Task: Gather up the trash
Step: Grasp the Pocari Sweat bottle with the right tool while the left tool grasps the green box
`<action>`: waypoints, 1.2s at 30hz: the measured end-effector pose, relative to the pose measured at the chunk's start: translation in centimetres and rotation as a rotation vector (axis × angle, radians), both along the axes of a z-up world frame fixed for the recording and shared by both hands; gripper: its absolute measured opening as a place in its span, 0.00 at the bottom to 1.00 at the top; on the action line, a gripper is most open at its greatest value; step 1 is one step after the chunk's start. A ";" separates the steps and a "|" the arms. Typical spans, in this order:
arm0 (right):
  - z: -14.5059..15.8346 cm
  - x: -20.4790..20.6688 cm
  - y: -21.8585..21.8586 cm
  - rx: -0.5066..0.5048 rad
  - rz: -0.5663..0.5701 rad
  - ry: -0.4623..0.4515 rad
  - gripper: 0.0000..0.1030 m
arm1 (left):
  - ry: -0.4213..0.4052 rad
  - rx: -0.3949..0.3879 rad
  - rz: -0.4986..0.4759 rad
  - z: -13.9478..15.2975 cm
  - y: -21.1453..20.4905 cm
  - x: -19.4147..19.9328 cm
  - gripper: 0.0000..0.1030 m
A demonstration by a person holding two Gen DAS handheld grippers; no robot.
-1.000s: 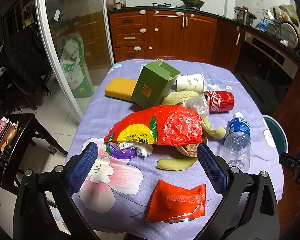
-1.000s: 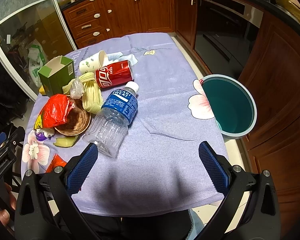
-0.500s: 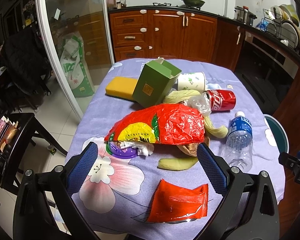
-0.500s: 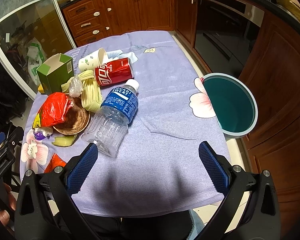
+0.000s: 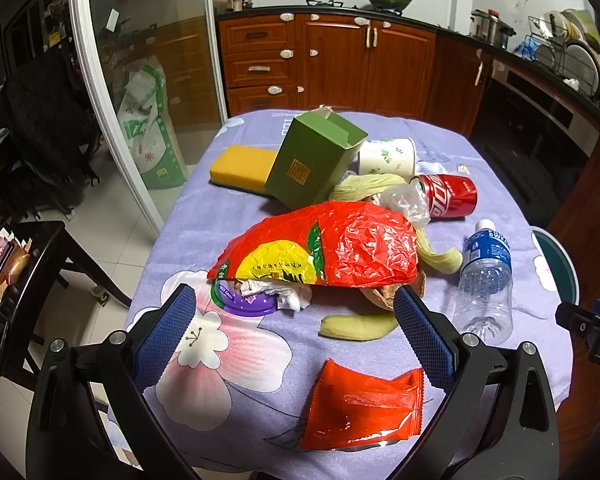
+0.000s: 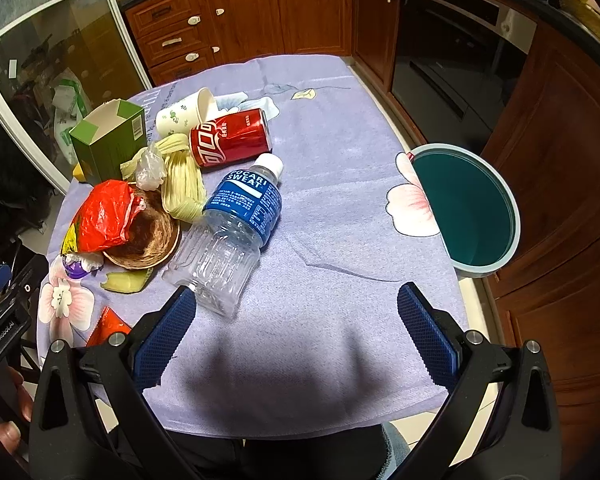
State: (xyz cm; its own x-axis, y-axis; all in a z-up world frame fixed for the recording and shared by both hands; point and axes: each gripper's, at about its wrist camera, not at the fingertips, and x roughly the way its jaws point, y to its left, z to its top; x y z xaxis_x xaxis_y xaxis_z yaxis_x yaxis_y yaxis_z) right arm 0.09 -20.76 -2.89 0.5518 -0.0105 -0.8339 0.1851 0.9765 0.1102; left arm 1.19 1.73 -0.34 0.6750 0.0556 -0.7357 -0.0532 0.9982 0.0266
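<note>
Left tongs (image 5: 296,332) and right tongs (image 6: 296,332) both stand apart, holding nothing. A clear plastic bottle with blue label (image 6: 230,236) lies on the lilac-clothed desk (image 6: 340,200), possibly touching the left pad of the right tongs. The teal round bin (image 6: 466,208) stands beside the desk edge.

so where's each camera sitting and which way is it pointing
Left wrist: sits on the left hand-held gripper, low at the table's near left end, facing the trash pile and kitchen cabinets; its open blue-padded fingers frame the small red packet.
Right wrist: sits on the right hand-held gripper, higher, angled down over bare tablecloth, teal bin at right; open fingers show.
Shared: plastic bottle, red can, green box.
</note>
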 end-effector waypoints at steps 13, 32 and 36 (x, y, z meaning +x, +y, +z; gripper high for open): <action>0.0 3.8 0.7 0.038 0.040 0.011 0.94 | -0.014 0.005 -0.009 0.6 1.2 2.6 0.96; -6.0 9.9 3.2 0.223 0.140 0.170 0.62 | 0.034 -0.053 0.024 2.3 3.3 12.1 0.96; -5.7 9.6 2.6 0.206 0.126 0.163 0.62 | 0.023 -0.036 0.020 3.0 2.9 15.0 0.96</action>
